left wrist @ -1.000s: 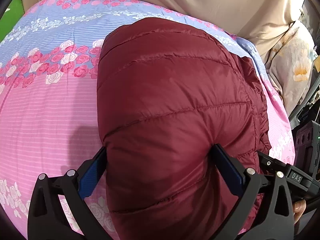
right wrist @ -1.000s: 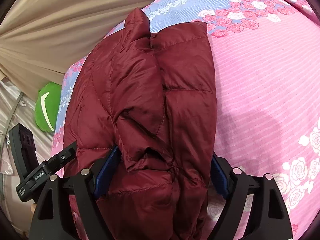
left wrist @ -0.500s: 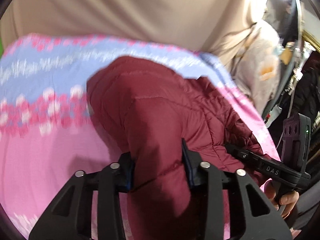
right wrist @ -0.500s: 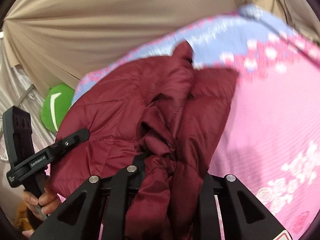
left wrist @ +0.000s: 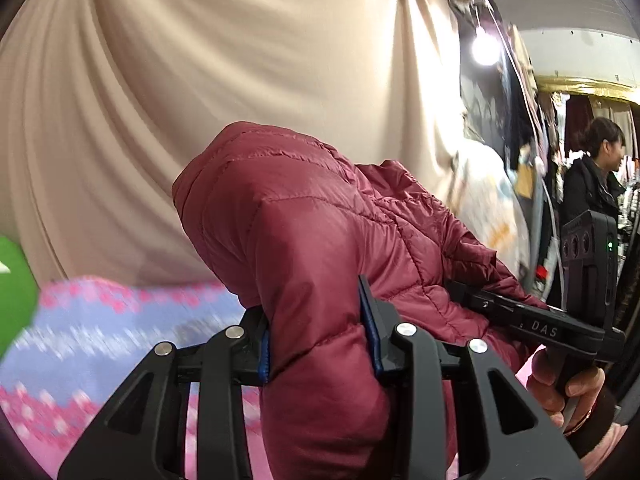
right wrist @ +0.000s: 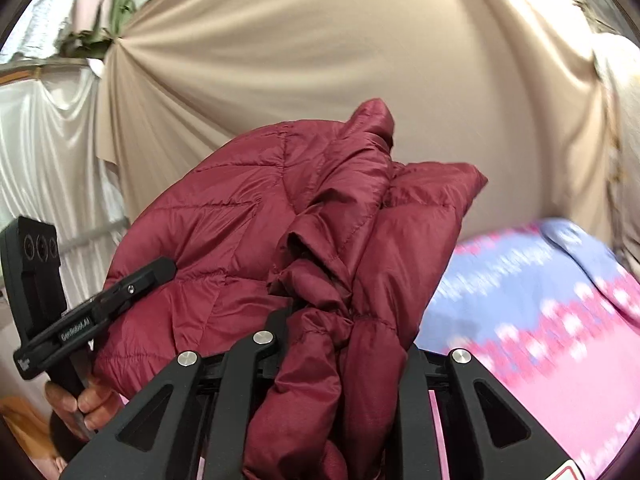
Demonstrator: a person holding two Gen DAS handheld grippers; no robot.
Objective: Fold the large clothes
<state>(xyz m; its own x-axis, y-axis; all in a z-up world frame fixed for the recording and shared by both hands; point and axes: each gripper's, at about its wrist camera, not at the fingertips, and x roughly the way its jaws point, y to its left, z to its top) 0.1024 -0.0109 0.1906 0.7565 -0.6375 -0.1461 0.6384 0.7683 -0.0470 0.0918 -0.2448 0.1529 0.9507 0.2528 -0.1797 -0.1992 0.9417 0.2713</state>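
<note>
My left gripper (left wrist: pixel 320 328) has its blue-padded fingers (left wrist: pixel 370 324) clamped on a thick fold of the dark red quilted puffer jacket (left wrist: pixel 304 216), which fills the centre of the left wrist frame. My right gripper (right wrist: pixel 344 344) is likewise clamped on a bunched edge of the same jacket (right wrist: pixel 256 216); its pads are hidden by the fabric. The jacket's far edges stand against the beige draped curtain (left wrist: pixel 240 60), above the bed's pink and lilac floral sheet (right wrist: pixel 540 300), blurred at lower right of the right wrist frame. Open room lies over the sheet at lower left of the left frame. A green cushion (left wrist: pixel 14 288) sits at its left edge.
</note>
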